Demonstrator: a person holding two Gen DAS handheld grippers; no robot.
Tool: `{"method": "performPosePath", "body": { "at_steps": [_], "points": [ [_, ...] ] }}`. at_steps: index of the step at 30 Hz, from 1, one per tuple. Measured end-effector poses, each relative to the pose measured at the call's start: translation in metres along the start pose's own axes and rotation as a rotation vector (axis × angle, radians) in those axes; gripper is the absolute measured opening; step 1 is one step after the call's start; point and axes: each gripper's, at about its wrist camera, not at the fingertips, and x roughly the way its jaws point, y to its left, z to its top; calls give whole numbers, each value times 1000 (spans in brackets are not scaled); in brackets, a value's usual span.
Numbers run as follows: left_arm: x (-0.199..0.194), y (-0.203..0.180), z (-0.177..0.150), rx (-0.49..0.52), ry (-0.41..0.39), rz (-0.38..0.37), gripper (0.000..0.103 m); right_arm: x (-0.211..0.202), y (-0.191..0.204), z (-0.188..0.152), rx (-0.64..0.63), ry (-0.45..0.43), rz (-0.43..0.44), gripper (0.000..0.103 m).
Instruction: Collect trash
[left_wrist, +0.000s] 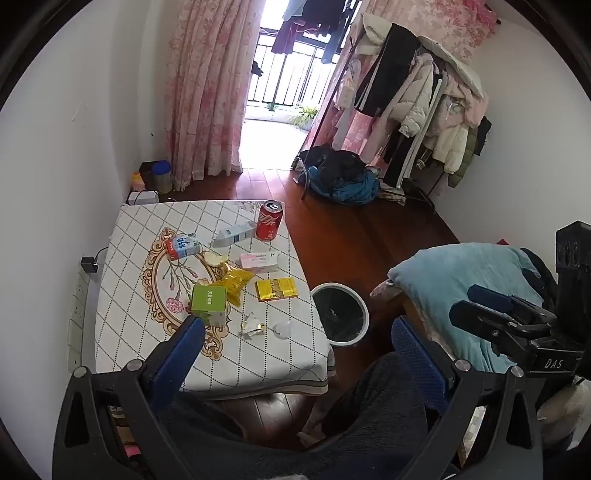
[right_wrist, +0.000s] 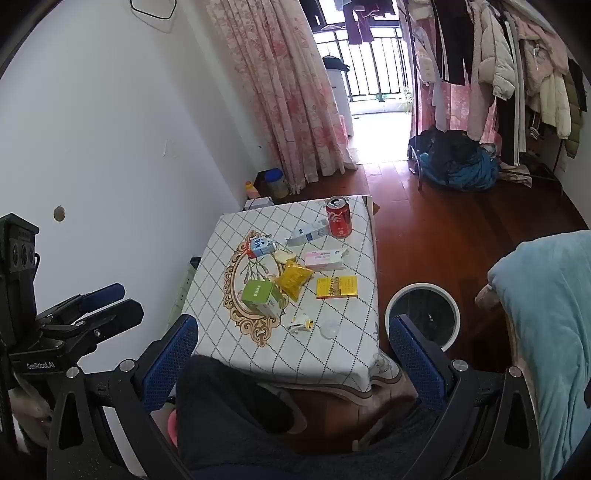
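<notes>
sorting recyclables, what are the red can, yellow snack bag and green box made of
Red can: looks like glossy printed metal, with a silvery pull-tab top. Yellow snack bag: crinkled shiny film, probably plastic. Green box: matte printed cardboard, judging by its folded edges.

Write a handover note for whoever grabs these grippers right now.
Left gripper: open, empty, held back from the table.
Right gripper: open, empty, also held back.
On the table: red can, two milk cartons, pink box, yellow snack bag, gold box, green box, small wrapper scraps.
Bin: on the floor beside the table.
Done: nothing picked up.
Left: everything into the bin.
</notes>
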Motion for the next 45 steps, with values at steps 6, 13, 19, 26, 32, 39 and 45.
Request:
{"method": "performPosePath", "body": {
  "at_steps": [6,13,19,26,32,39,45],
  "points": [
    [0,1,0,-5,-1,-1,103,-2,2,0,-6,-3,-11,103],
    [-2,4,-2,-1,-6,6,103,1,4,-1,-6,3,5,103],
    [-5,5,0,-4,-9,3,103,6,3,1,-21,11,13,103],
    [-5,6,1,-5,-10,4,103,6,3,1,-23,11,9,103],
    [-5,6,0,-6,-12,3,103,6,4,1,-22,11,7,103],
    [-8,6,0,-7,-10,-2,103,7,5,1,-23,13,6,103],
    [-10,3,0,-8,-11,-2,103,7,5,1,-22,12,8,103]
  ]
}}
